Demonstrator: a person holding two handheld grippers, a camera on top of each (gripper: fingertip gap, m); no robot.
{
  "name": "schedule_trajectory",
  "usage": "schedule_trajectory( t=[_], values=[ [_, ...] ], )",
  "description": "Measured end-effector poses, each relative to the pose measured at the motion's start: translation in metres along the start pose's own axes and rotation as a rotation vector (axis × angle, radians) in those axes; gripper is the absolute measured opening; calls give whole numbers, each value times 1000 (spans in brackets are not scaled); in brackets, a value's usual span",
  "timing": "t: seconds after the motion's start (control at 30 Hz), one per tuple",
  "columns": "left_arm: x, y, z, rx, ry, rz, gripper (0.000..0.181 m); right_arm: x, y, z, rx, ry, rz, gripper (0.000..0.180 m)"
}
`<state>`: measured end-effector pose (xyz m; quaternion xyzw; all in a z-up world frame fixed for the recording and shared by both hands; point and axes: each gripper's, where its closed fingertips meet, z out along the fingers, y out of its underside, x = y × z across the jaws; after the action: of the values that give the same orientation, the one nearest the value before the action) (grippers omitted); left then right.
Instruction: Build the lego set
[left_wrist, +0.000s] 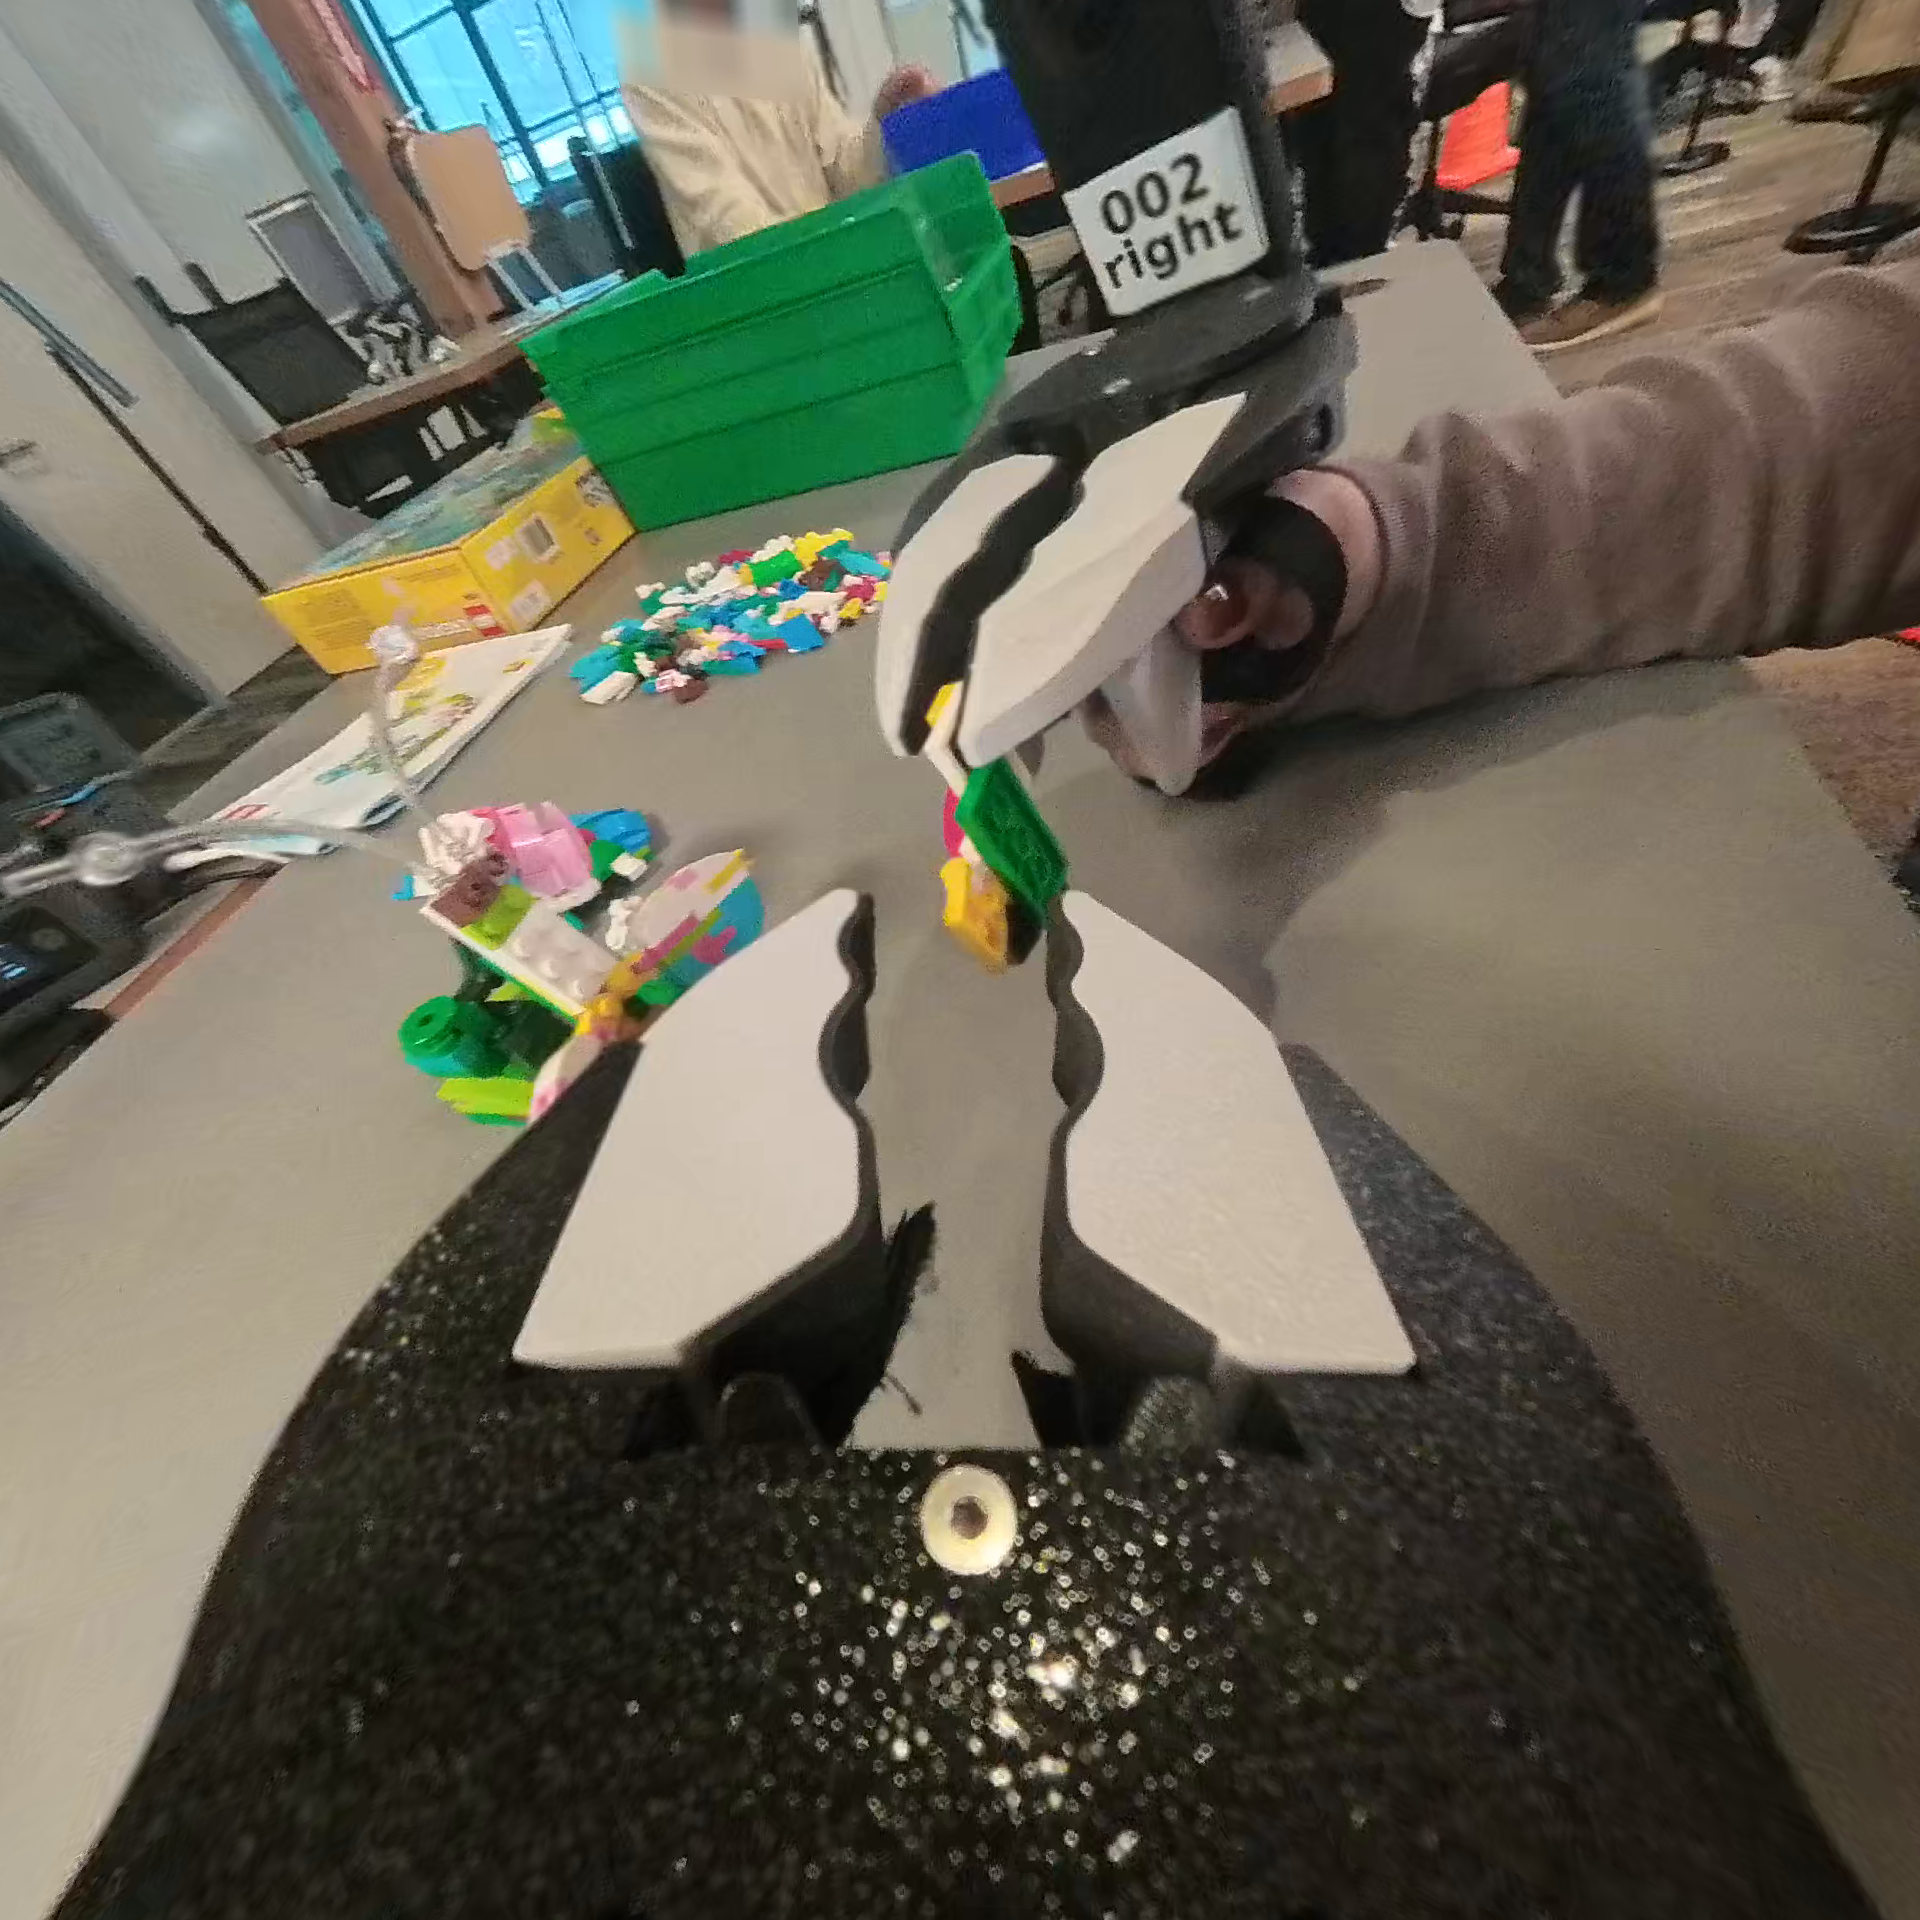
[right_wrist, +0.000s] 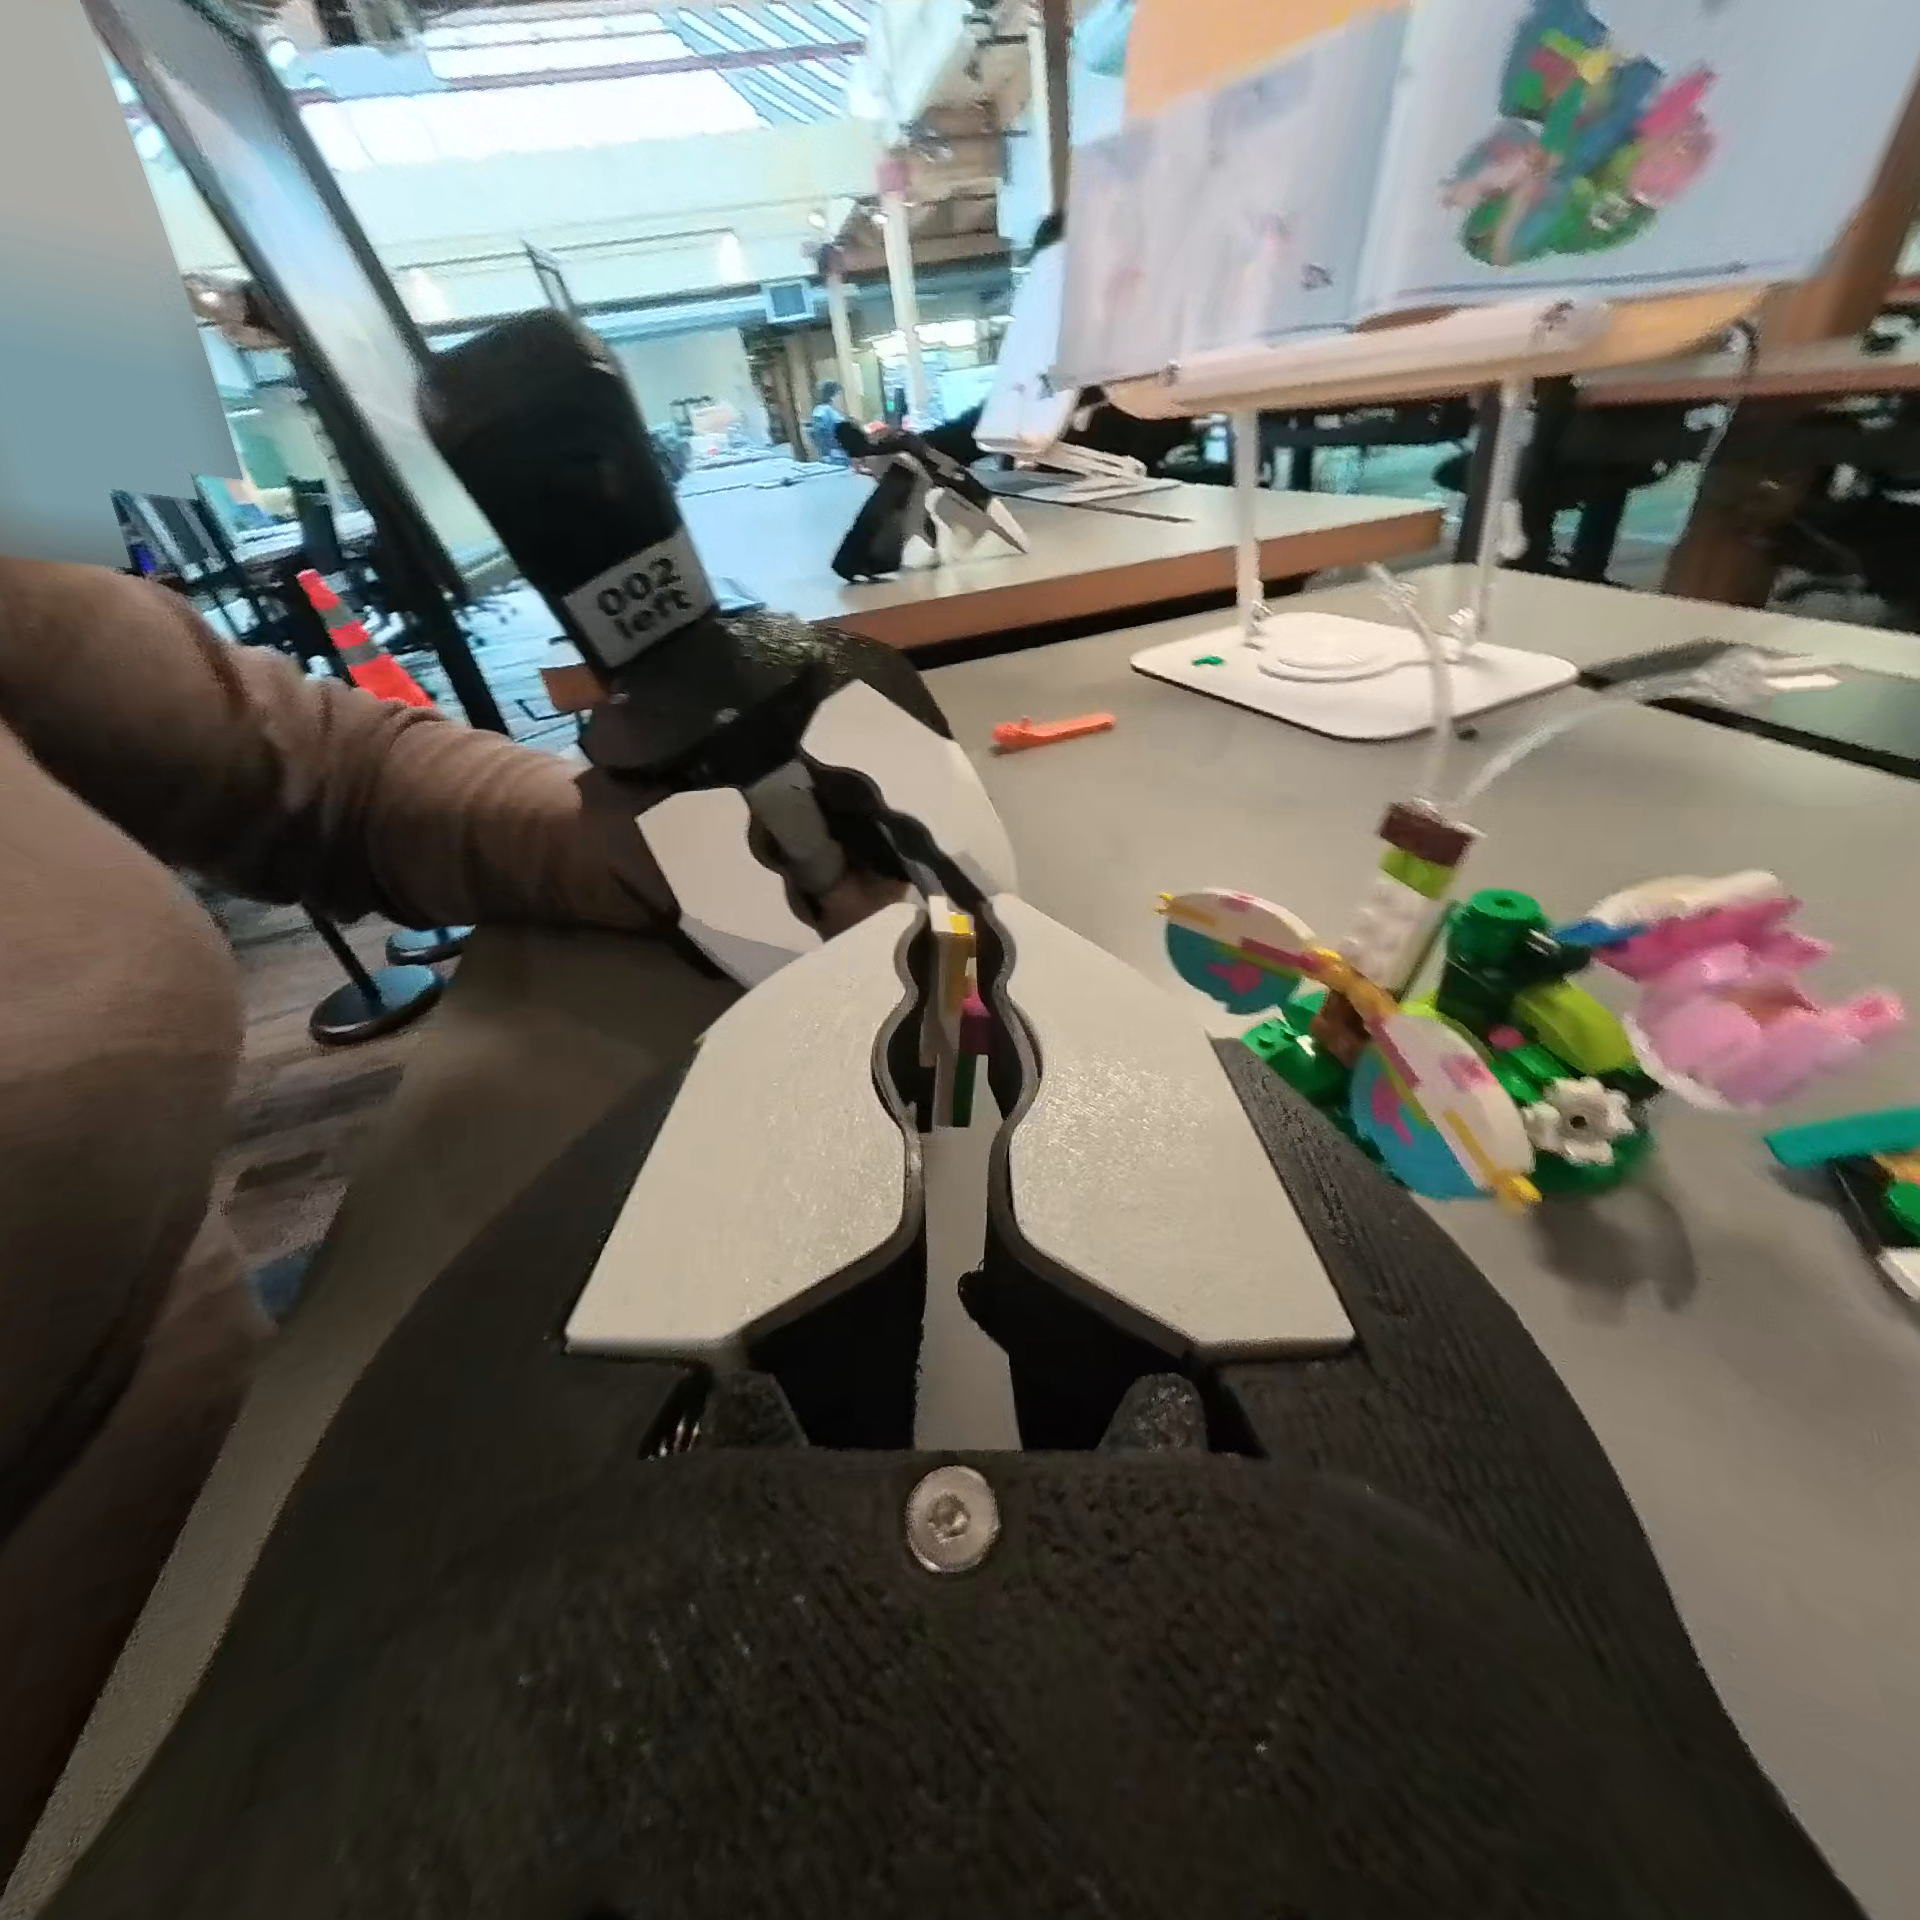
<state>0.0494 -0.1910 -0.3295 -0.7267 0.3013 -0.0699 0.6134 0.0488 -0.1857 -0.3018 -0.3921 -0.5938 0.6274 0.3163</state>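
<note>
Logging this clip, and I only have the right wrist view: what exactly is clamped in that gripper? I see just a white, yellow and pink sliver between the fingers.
Observer: In the left wrist view, the right gripper pinches a small assembly, and a green plate on it hangs below the tips.
Operator: Is the left gripper holding it too?
Observer: No. The left gripper is open, with the assembly just ahead of its tips.
Operator: Where are the spare parts?
Observer: A loose brick pile lies farther back, in front of stacked green bins.
</note>
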Motion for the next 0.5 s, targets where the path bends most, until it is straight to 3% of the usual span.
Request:
schedule_trajectory(
  t=[0.07,0.17,0.4,0.5],
  values=[
    [7,0,1,-3,34,19,19,-6,0,3,0,-21,-39,6],
    [11,-2,-1,16,62,36,16,-10,-1,2,2,-34,-81,6],
    [18,-12,-14,121,268,-144,10,-21,-5,1,26,-109,-90,7],
    [16,-15,-16,135,228,-73,9,-24,-6,-1,32,-131,-101,6]
  ],
)
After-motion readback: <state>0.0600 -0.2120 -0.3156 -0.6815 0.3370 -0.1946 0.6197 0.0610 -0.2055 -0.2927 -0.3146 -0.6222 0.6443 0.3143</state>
